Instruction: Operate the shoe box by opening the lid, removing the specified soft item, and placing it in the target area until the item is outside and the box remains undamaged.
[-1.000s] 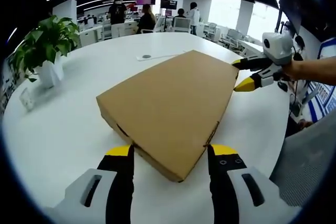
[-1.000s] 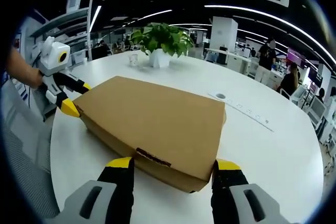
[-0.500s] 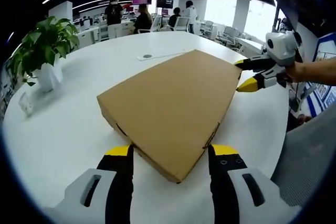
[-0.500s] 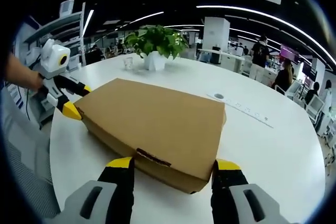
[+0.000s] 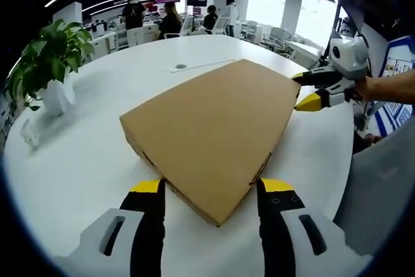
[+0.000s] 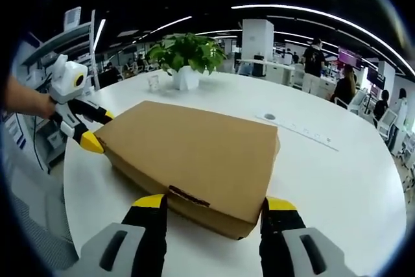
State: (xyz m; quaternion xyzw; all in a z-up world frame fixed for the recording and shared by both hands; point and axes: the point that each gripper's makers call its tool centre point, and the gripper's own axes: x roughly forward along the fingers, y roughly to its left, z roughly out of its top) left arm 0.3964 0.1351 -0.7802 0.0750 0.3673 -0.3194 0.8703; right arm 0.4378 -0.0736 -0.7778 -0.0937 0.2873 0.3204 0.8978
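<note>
On the round white table point(image 5: 78, 160) lies the closed cardboard shoe box point(image 5: 214, 128), an open, empty left gripper point(image 5: 211, 189) and right gripper point(image 6: 211, 204) straddling opposite corners; lifting the lid evenly should avoid tearing.

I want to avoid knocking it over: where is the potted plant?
The potted plant stands at the table's far left edge in the left gripper view, beyond the shoe box.

1. One closed cardboard shoe box point(image 5: 211, 131) on one round white table point(image 5: 78, 160).
2. Two yellow-tipped grippers: the left gripper point(image 5: 211, 189) and the right gripper point(image 6: 211, 204).
3. One potted plant point(image 5: 48, 53).
4. One small glass point(image 6: 154, 82) beside the plant.
5. About four people point(image 5: 170, 23) stand or sit in the background.
</note>
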